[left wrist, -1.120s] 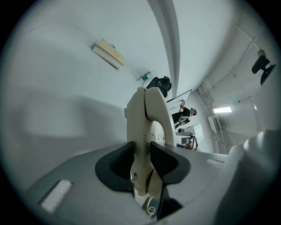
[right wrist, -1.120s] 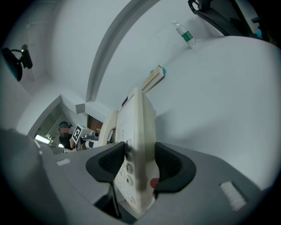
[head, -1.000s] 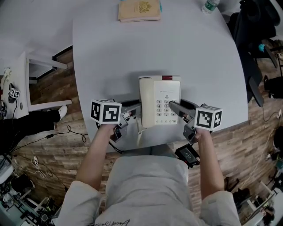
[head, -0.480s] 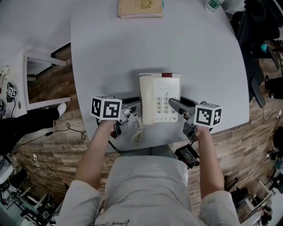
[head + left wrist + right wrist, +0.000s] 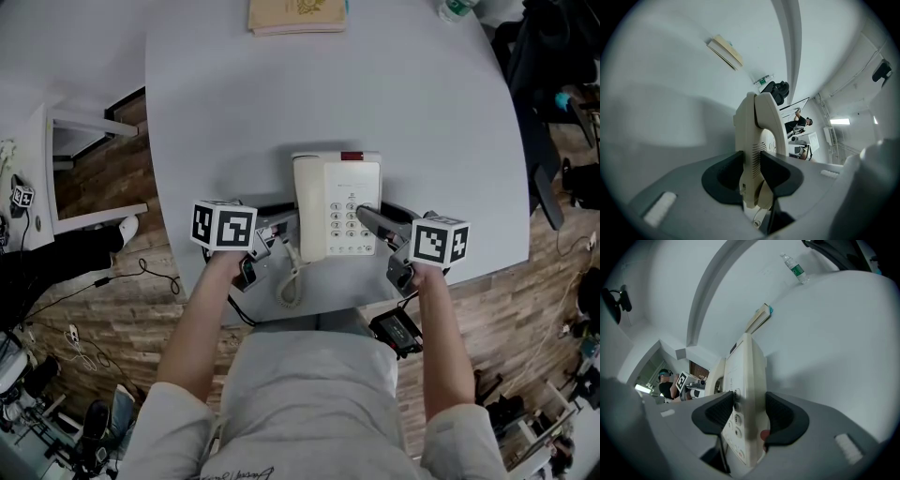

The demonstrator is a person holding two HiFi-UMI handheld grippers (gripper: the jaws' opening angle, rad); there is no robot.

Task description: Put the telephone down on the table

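1. The cream telephone (image 5: 336, 208) sits keypad up, and the grey desk (image 5: 422, 122) lies under it; the desk's near edge is just behind the telephone.
2. The left hand-held gripper (image 5: 284, 228) pinches the telephone's left side, both pads pressed on it.
3. The right hand-held gripper (image 5: 367, 217) pinches the telephone's right edge, one pad on the keys.
4. Whether the telephone's base touches the desk cannot be told.
5. A coiled cord (image 5: 291, 281) hangs at the telephone's near-left corner.
6. A tan book (image 5: 295, 14) lies well beyond the telephone.

Smooth cream plastic telephone (image 5: 336, 208), matt pale-grey table (image 5: 234, 112), wood-plank floor (image 5: 534, 272), dark ribbed fingers (image 5: 715, 414)
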